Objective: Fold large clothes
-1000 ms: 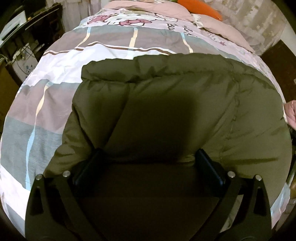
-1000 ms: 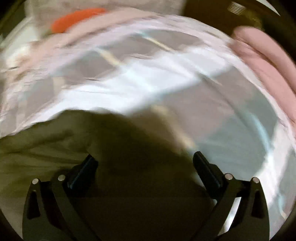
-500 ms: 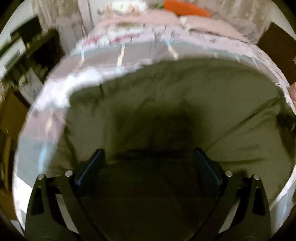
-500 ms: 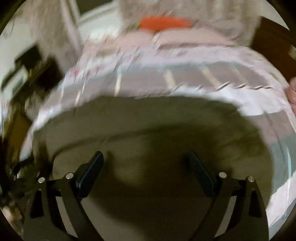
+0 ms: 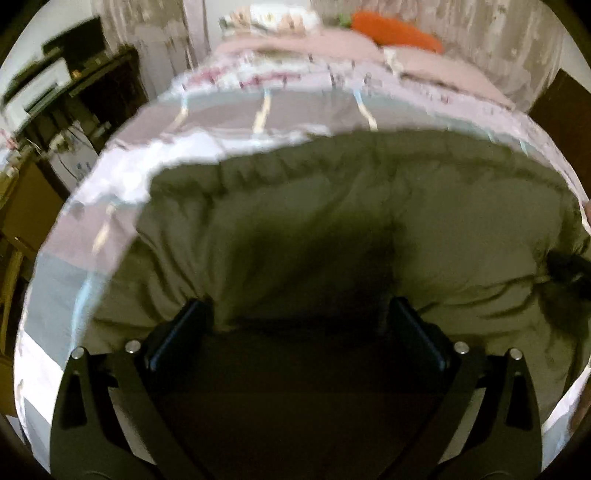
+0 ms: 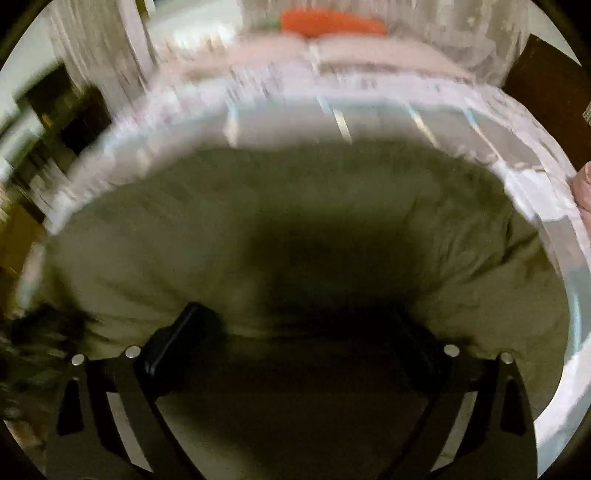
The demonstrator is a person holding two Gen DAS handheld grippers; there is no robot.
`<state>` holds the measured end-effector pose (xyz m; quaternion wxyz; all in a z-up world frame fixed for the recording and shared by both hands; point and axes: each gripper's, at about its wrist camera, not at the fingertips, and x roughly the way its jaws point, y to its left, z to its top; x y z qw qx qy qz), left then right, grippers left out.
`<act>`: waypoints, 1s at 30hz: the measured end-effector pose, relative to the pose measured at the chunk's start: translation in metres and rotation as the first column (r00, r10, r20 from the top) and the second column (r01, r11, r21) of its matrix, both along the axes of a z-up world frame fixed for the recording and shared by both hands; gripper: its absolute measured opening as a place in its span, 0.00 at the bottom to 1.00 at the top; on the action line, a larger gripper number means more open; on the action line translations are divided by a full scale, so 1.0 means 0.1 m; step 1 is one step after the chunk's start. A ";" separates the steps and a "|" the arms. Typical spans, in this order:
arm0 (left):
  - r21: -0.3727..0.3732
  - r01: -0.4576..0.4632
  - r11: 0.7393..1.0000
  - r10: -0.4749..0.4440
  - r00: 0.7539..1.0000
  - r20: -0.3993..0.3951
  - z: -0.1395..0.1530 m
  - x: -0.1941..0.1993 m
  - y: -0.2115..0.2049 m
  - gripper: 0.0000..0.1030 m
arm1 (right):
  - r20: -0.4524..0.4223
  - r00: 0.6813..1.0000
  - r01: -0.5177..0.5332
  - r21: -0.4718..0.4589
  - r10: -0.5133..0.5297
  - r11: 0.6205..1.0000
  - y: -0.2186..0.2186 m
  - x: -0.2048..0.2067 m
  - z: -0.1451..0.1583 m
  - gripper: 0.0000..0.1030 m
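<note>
An olive-green padded jacket [image 5: 332, 229] lies spread on the bed, filling the lower half of both views [image 6: 280, 229]. My left gripper [image 5: 299, 321] hovers over its near edge with the fingers wide apart and nothing between them. In the right wrist view my right gripper [image 6: 299, 328] is likewise open above the jacket's near edge, holding nothing. A dark furry hood trim [image 5: 569, 266] shows at the jacket's right edge in the left wrist view and again as a dark patch [image 6: 40, 339] at the left of the right wrist view. Both views are blurred by motion.
The bed [image 5: 221, 122] has a pink, grey and white patterned cover. Pink pillows [image 5: 332, 44] and an orange carrot-shaped cushion [image 5: 395, 26] lie at the head. Dark furniture with a white device [image 5: 44, 88] stands left of the bed. A pink cloth [image 6: 581, 192] lies at the right.
Both grippers have pulled back and risen, so more of the bed shows. The right gripper swung left from the bedcover to over the jacket. Neither has taken hold of anything.
</note>
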<state>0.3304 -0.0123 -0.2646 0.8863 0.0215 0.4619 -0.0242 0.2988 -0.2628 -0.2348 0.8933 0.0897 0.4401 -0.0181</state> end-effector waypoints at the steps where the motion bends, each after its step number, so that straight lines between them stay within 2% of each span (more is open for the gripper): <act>1: -0.001 -0.005 1.000 0.005 1.000 0.013 0.03 0.01 0.01 0.98 | 0.009 1.000 0.004 0.004 -0.004 1.000 0.04 0.04 0.05 0.96; 3: -0.011 -0.017 1.000 0.017 1.000 0.007 0.05 0.05 0.04 0.98 | -0.030 1.000 -0.005 0.003 0.005 1.000 0.14 0.20 -0.01 0.96; 6: -0.006 -0.031 1.000 0.030 0.998 -0.060 -0.09 0.17 0.08 0.98 | -0.105 0.994 0.029 -0.053 -0.035 0.998 0.23 0.50 -0.28 0.98; 9: -0.010 -0.017 1.000 0.017 0.998 -0.061 -0.20 0.20 0.12 0.98 | -0.121 0.991 0.058 -0.054 -0.065 0.997 0.26 0.64 -0.52 0.99; 12: -0.013 -0.028 1.000 0.027 0.997 -0.077 -0.19 0.21 0.15 0.98 | -0.138 0.989 0.043 -0.094 -0.056 0.995 0.27 0.68 -0.52 0.99; 14: -0.022 -0.043 0.999 0.041 0.997 -0.071 -0.10 0.14 0.16 0.98 | -0.121 0.991 0.046 -0.070 -0.054 0.996 0.23 0.53 -0.35 0.96; 17: -0.011 -0.026 1.000 0.026 1.000 -0.015 0.09 -0.04 0.10 0.98 | -0.051 0.998 0.037 -0.037 -0.039 0.999 0.17 0.13 -0.04 0.96; 20: -0.022 -0.017 1.000 0.017 1.000 -0.008 0.15 -0.22 -0.02 0.98 | -0.020 0.999 0.039 -0.079 -0.040 0.996 0.08 -0.38 0.08 0.96; 21: -0.020 -0.004 1.000 0.004 1.000 -0.016 0.13 -0.27 -0.07 0.98 | -0.035 0.998 0.044 -0.078 -0.047 0.996 0.02 -0.45 0.02 0.96; 24: 0.097 0.033 0.995 -0.031 0.999 -0.017 -0.06 -0.34 -0.30 0.98 | -0.141 0.988 0.062 -0.056 -0.069 0.997 -0.20 -0.48 -0.38 0.99; 26: 0.118 0.046 0.992 -0.044 0.999 -0.019 -0.12 -0.32 -0.33 0.98 | -0.192 0.980 0.037 -0.030 -0.042 0.999 -0.26 -0.40 -0.56 0.99; 28: 0.109 0.034 0.993 -0.032 0.999 -0.027 -0.04 -0.31 -0.30 0.98 | -0.210 0.976 0.061 -0.009 -0.062 0.998 -0.29 -0.40 -0.44 0.99; 30: 0.100 0.014 0.995 -0.015 1.000 0.010 0.18 -0.42 -0.24 0.98 | -0.175 0.983 0.067 0.033 -0.061 0.997 -0.29 -0.55 -0.15 0.99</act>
